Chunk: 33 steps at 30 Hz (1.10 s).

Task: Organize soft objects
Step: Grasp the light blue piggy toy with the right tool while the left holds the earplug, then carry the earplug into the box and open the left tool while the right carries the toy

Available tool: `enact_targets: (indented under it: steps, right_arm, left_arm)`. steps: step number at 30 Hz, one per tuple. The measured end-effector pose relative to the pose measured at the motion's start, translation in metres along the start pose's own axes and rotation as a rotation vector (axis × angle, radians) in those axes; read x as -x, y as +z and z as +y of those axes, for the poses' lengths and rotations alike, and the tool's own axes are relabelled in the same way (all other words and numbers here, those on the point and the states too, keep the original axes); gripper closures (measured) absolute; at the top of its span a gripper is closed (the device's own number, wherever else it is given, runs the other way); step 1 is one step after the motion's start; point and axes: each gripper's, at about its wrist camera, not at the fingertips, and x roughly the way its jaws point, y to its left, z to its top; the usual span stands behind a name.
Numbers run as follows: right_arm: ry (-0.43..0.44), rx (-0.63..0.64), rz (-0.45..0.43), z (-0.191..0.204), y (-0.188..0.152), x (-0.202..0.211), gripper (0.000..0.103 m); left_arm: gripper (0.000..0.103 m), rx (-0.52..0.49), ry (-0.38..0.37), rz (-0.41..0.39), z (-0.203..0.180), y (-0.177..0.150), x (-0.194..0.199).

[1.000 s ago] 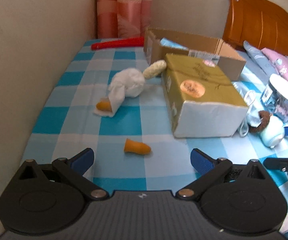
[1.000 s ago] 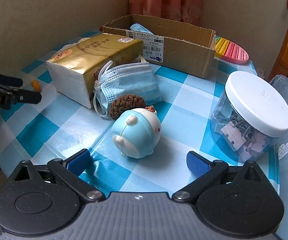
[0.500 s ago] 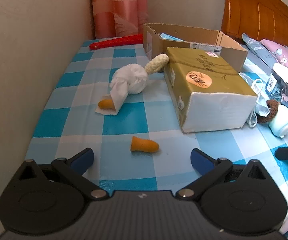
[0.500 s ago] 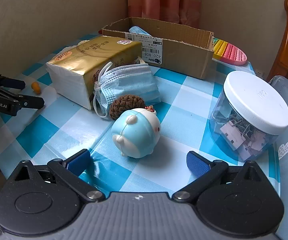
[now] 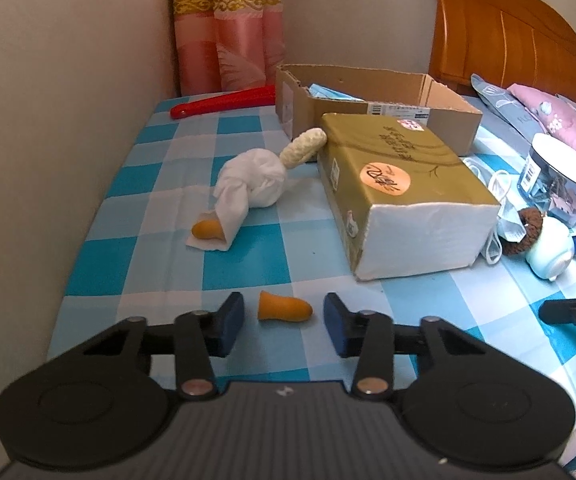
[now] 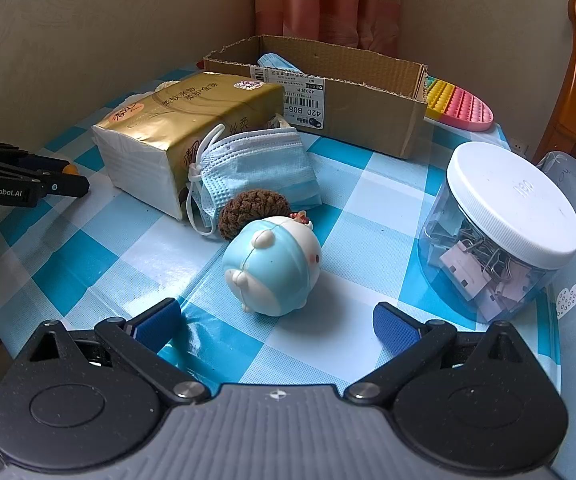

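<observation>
The left gripper [image 5: 284,320] is partly closed, its 2 blue pads on each side of an orange earplug [image 5: 284,308] without touching it. That earplug lies on the checkered table [image 5: 244,256], in front of the tissue pack [image 5: 400,196], near the table's front edge. The right gripper [image 6: 278,320] is wide open and holds nothing. A round blue toy [image 6: 274,268] sits just past it, with bare cloth around.
</observation>
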Motion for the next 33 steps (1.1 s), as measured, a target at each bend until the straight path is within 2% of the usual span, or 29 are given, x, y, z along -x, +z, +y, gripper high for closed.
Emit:
enact_targets:
  steps: [3,6,12,17,23,25,26,28,33]
  right_arm:
    - [-0.001,-0.001,-0.003,0.0,-0.001,0.001,0.0]
    - [-0.002,-0.002,-0.004,0.0,-0.001,0.0,0.0]
    - [0.006,0.004,0.011,0.0,0.002,0.0,0.0]
    - [0.021,0.062,0.006,0.001,0.011,-0.003,0.003]
    - [-0.026,0.103,0.009,0.006,0.023,-0.008,0.022]
    - [-0.03,0.092,0.012,0.006,0.024,-0.008,0.034]
    - [-0.02,0.083,0.008,0.006,0.025,-0.007,0.036]
    - [-0.009,0.072,0.004,0.005,0.025,-0.005,0.047]
    - [-0.022,0.061,0.014,0.005,0.025,0.0,0.049]
  left_arm:
    - [0.073,-0.012,0.003,0.001,-0.002,0.001,0.0]
    - [0.075,-0.023,0.011,-0.005,-0.006,0.0,0.001]
    - [0.076,-0.013,0.012,-0.006,-0.006,-0.001,0.001]
    - [0.076,-0.012,0.017,-0.005,-0.006,-0.001,0.001]
    - [0.076,-0.002,0.019,-0.001,-0.006,0.0,0.001]
    - [0.076,0.0,0.017,0.0,-0.006,0.0,0.001]
    - [0.076,-0.001,0.017,0.002,-0.006,0.0,0.001]
    - [0.077,-0.004,0.017,0.007,-0.006,0.001,0.001]
    - [0.077,-0.012,0.01,0.019,-0.008,0.002,0.004]
